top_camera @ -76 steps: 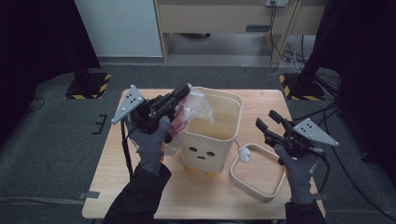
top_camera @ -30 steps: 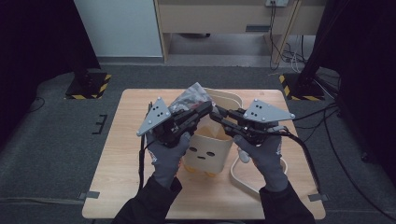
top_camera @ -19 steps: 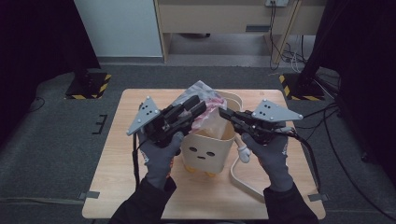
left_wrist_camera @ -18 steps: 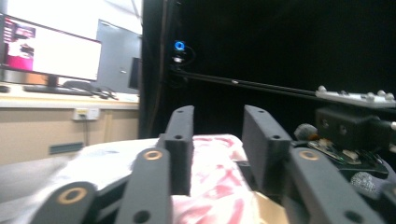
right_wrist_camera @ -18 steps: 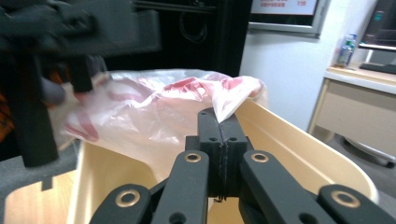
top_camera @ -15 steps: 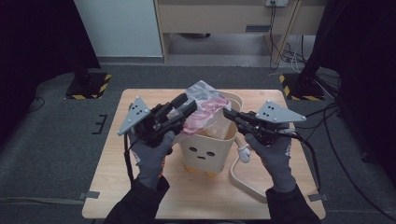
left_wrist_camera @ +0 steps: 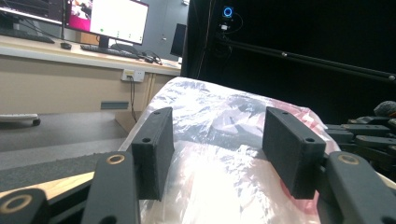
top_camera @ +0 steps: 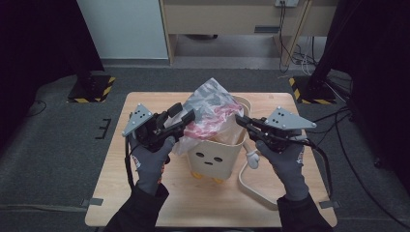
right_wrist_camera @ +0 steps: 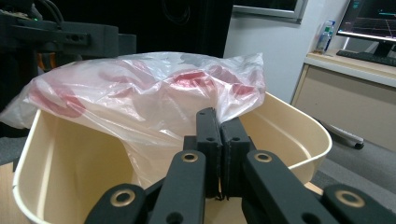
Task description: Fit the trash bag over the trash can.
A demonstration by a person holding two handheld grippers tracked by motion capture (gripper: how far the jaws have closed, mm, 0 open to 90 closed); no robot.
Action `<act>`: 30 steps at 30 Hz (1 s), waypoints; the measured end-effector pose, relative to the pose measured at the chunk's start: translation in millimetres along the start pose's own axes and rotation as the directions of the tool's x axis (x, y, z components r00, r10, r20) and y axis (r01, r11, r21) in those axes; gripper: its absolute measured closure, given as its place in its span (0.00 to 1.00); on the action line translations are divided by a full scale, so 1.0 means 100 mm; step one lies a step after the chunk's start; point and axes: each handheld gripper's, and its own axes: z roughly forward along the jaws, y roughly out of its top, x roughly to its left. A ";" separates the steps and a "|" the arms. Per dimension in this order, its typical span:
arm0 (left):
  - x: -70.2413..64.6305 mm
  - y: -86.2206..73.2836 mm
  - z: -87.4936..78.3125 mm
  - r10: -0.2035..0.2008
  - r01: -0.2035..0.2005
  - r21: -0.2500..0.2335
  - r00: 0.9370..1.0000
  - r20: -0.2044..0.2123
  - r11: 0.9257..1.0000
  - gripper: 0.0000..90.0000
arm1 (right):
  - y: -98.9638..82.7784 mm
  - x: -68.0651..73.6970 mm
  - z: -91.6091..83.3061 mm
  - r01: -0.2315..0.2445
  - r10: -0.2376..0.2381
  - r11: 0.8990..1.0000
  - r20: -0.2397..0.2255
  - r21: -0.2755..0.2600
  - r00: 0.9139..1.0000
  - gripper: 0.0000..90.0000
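Note:
A clear plastic bag point(top_camera: 212, 104) with red print lies bunched over the mouth of a cream bin point(top_camera: 212, 157) that has a small face on its front. My right gripper point(top_camera: 239, 119) reaches in from the right and is shut on the bag's edge; in the right gripper view point(right_wrist_camera: 219, 116) its jaws are pressed together with the film point(right_wrist_camera: 140, 98) pinched at their tips above the bin's rim point(right_wrist_camera: 289, 126). My left gripper point(top_camera: 183, 113) sits at the bin's left side. Its jaws have just been opening and stand apart point(left_wrist_camera: 215, 144), with the bag point(left_wrist_camera: 219, 112) bulging between them, unpinched.
A cream hoop point(top_camera: 251, 188) with a small white handle lies flat on the wooden table point(top_camera: 145, 203), right of the bin. Striped floor markers and cables lie beyond the table's far corners. A desk with monitors stands behind.
My right gripper came in from the right and closed on the bag. The left gripper drew back to the left and lower, and its jaws opened off the bag, which now spreads across the bin's mouth.

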 end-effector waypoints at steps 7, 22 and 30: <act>-0.01 -0.03 0.03 0.026 -0.026 0.026 1.000 -0.004 0.999 0.66 | 0.00 0.00 -0.01 0.002 -0.002 1.000 0.000 0.000 1.000 0.94; -0.06 0.03 0.00 0.068 -0.068 0.035 0.998 0.003 0.997 1.00 | 0.06 -0.03 -0.08 -0.050 0.048 0.997 -0.037 -0.063 0.998 0.65; -0.18 0.08 -0.02 0.136 -0.137 0.023 0.990 0.027 0.990 1.00 | 0.12 -0.08 -0.11 -0.104 0.098 0.986 -0.052 -0.127 0.994 0.61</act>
